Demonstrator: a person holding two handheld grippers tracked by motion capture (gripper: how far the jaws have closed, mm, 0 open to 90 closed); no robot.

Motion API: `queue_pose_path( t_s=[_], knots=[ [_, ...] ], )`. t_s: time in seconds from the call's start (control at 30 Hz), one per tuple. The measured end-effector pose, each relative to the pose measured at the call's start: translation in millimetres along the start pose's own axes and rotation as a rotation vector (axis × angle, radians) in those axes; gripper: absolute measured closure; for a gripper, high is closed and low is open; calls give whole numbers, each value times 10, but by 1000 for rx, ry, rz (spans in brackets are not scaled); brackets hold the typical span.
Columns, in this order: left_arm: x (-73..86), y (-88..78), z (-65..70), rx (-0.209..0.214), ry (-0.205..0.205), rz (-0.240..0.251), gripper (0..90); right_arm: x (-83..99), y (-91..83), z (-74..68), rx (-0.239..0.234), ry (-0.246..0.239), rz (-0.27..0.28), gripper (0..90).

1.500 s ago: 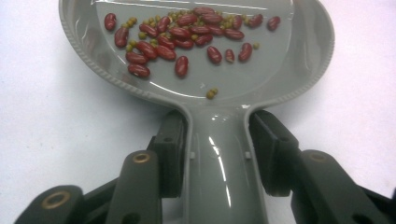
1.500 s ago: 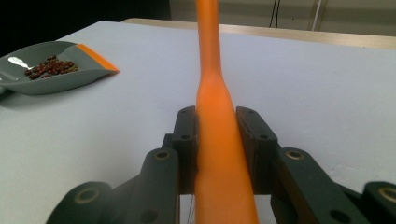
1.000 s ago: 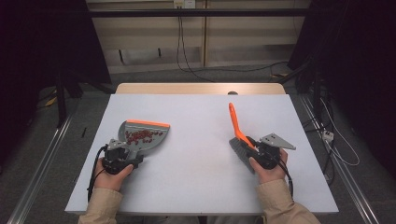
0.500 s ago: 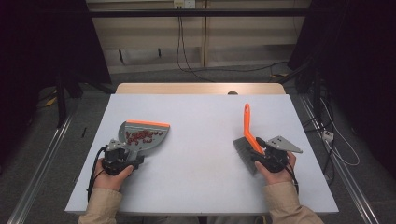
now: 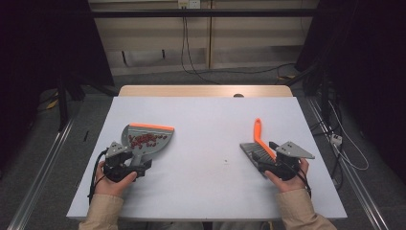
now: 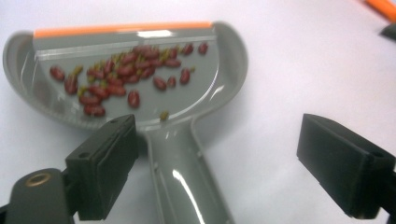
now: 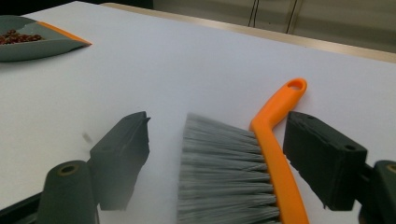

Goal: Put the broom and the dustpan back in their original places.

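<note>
A grey dustpan with an orange lip lies on the white table at the left, holding several red beans. My left gripper has just been opening. Its jaws now stand apart on either side of the dustpan handle without pressing on it. On the right, an orange-handled brush with grey bristles lies flat on the table. My right gripper has also just been opening, and the brush rests between its spread jaws, apart from the pads.
A person's hands and beige sleeves hold both grippers near the table's front edge. A wooden strip borders the far edge, with cables and dark floor behind. The dustpan also appears far left in the right gripper view.
The brush, held up off the table a second ago, swung upright and now lies flat on the table, released. The left hand and dustpan stayed in place.
</note>
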State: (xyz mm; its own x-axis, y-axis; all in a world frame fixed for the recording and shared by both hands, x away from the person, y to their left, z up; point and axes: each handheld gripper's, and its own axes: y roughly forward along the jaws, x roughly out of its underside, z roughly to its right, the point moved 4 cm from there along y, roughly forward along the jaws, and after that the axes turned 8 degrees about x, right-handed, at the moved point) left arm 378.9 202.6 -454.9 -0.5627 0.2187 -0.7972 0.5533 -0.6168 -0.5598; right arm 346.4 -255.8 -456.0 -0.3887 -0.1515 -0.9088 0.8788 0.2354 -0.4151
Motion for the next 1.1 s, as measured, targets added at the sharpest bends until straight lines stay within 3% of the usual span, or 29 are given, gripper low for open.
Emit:
queue_pose_path(
  t_s=[0.33,0.77,1.1],
  knots=[
    [-52,-64,31,53,55,68,97,31,-69,8,-58,15,-2,192],
    [3,-152,81,117,86,94,76,159,-273,92,-101,8,-20,188],
    [45,-179,101,141,98,117,74,227,-354,92,-133,1,-32,184]
  ],
)
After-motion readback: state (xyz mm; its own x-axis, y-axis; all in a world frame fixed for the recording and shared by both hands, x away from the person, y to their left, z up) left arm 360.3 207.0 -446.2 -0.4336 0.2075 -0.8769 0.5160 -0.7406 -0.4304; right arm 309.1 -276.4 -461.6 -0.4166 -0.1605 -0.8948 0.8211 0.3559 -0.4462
